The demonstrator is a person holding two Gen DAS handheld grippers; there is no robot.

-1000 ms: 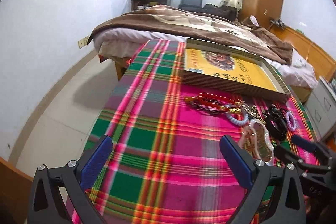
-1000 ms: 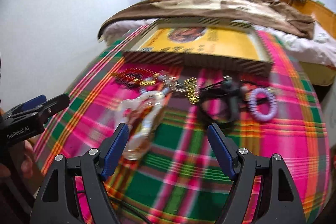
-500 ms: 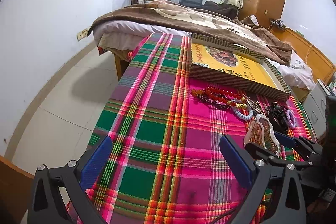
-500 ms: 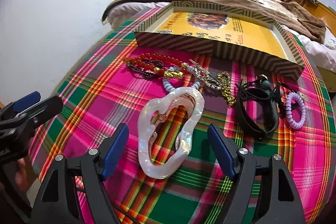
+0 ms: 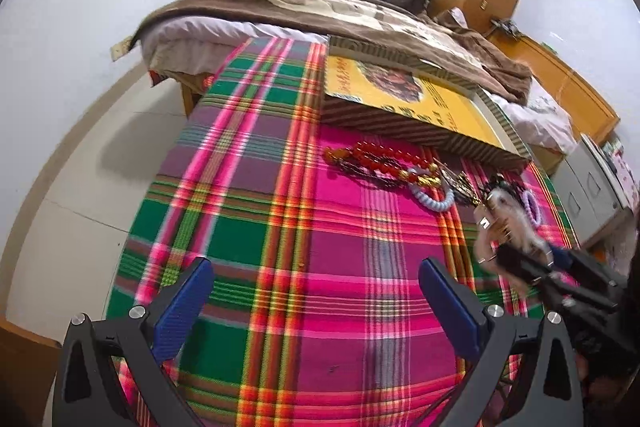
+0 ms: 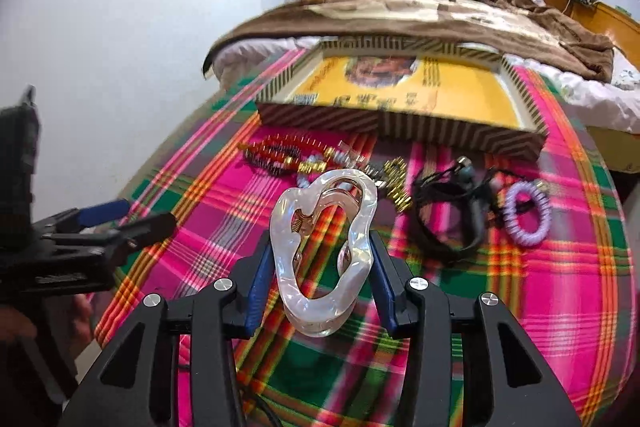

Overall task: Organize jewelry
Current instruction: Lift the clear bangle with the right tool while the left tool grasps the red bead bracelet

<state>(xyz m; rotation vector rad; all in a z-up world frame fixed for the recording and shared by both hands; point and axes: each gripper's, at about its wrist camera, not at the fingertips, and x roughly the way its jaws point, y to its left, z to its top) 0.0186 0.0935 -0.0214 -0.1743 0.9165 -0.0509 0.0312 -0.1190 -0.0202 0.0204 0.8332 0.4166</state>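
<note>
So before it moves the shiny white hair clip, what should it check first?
1. Hair clip between the right gripper's fingers: ok, the fingers are closing on its sides.
2. Grip firm enough to carry: cannot tell, the fingers are not done closing.
3. Clip free of the other jewelry: ok, the gold chain and black cord lie beyond it.
4. Yellow box open and ready: ok, nothing in it.
5. Left gripper out of the way: ok, open over bare plaid cloth.
</note>
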